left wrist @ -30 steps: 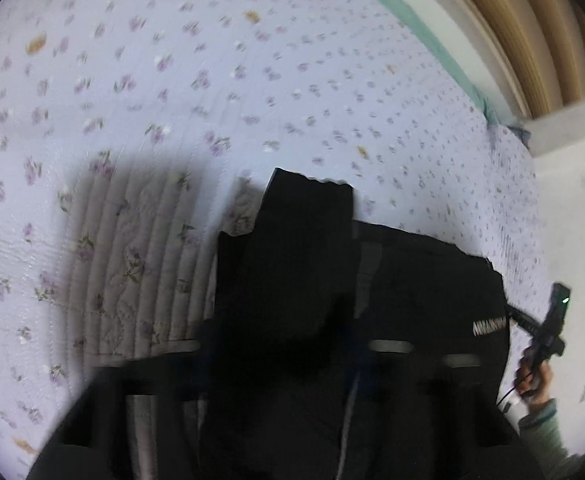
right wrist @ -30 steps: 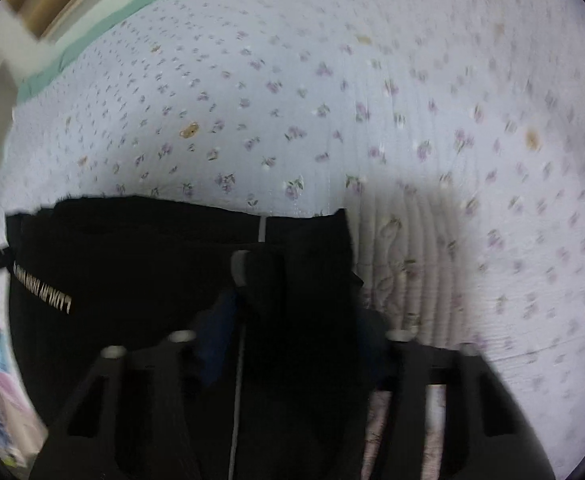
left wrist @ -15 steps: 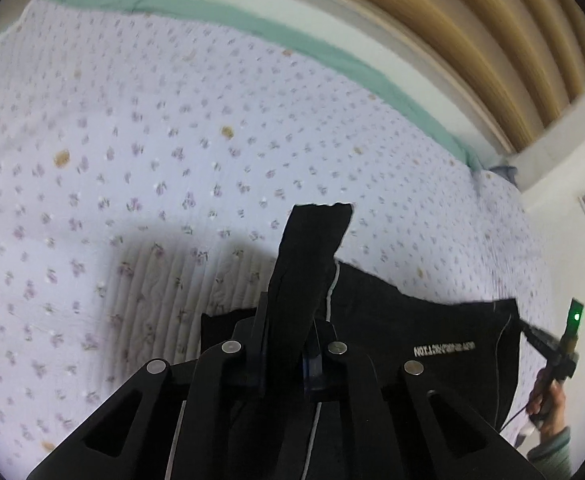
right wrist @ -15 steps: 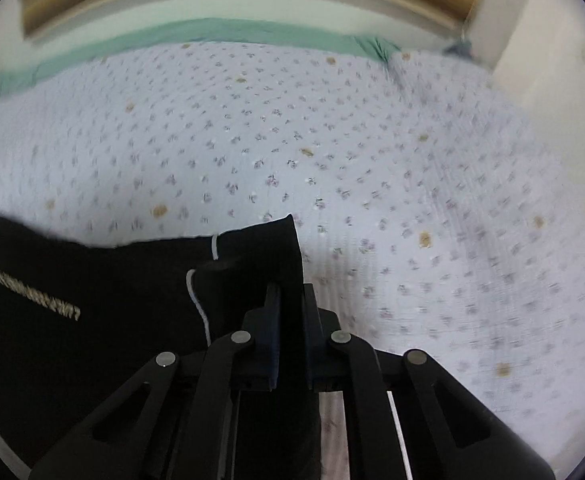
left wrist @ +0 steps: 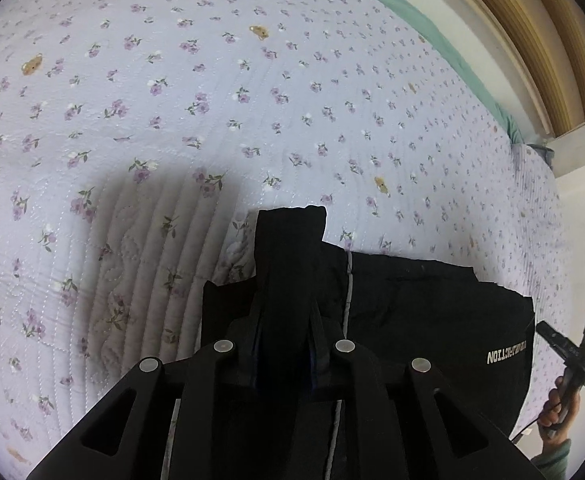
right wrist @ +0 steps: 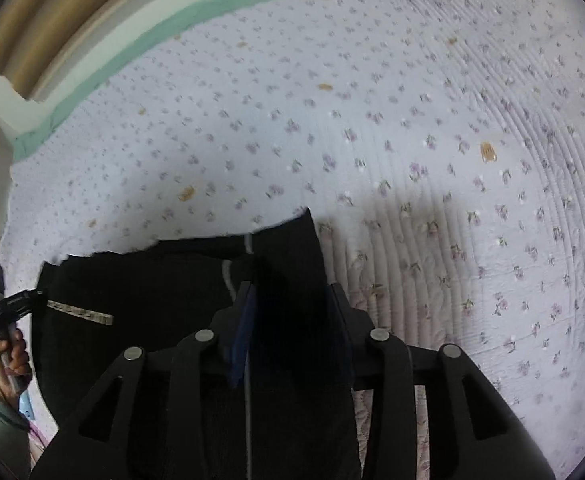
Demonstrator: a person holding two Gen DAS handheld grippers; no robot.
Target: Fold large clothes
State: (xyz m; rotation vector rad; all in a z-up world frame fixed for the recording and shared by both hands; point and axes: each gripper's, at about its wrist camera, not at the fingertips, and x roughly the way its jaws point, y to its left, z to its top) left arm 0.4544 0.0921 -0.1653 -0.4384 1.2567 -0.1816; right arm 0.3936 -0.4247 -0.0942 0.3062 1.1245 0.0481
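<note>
Left black two-finger gripper (left wrist: 286, 344): jaws drawn nearly together, a corner of the large black garment with a thin pale side stripe (left wrist: 412, 312) is being pinched between them, and a flap of that cloth is being held up past the fingertips.

Right black two-finger gripper (right wrist: 292, 320): jaws are opening, with the garment's other corner (right wrist: 288, 264) still lying between the fingers; firm pressure of the pads on the cloth cannot be told.

Black garment: is being stretched between the two grippers just above the bed, its white lettering (left wrist: 506, 356) near the right-hand corner.

Pale quilted bedspread printed with small purple flowers (left wrist: 212, 100): is being shaded under the grippers.

Green fabric border (right wrist: 132, 64): is being shown along the bed's far edge.

Tan ribbed headboard (left wrist: 532, 32): is being shown beyond the border.
</note>
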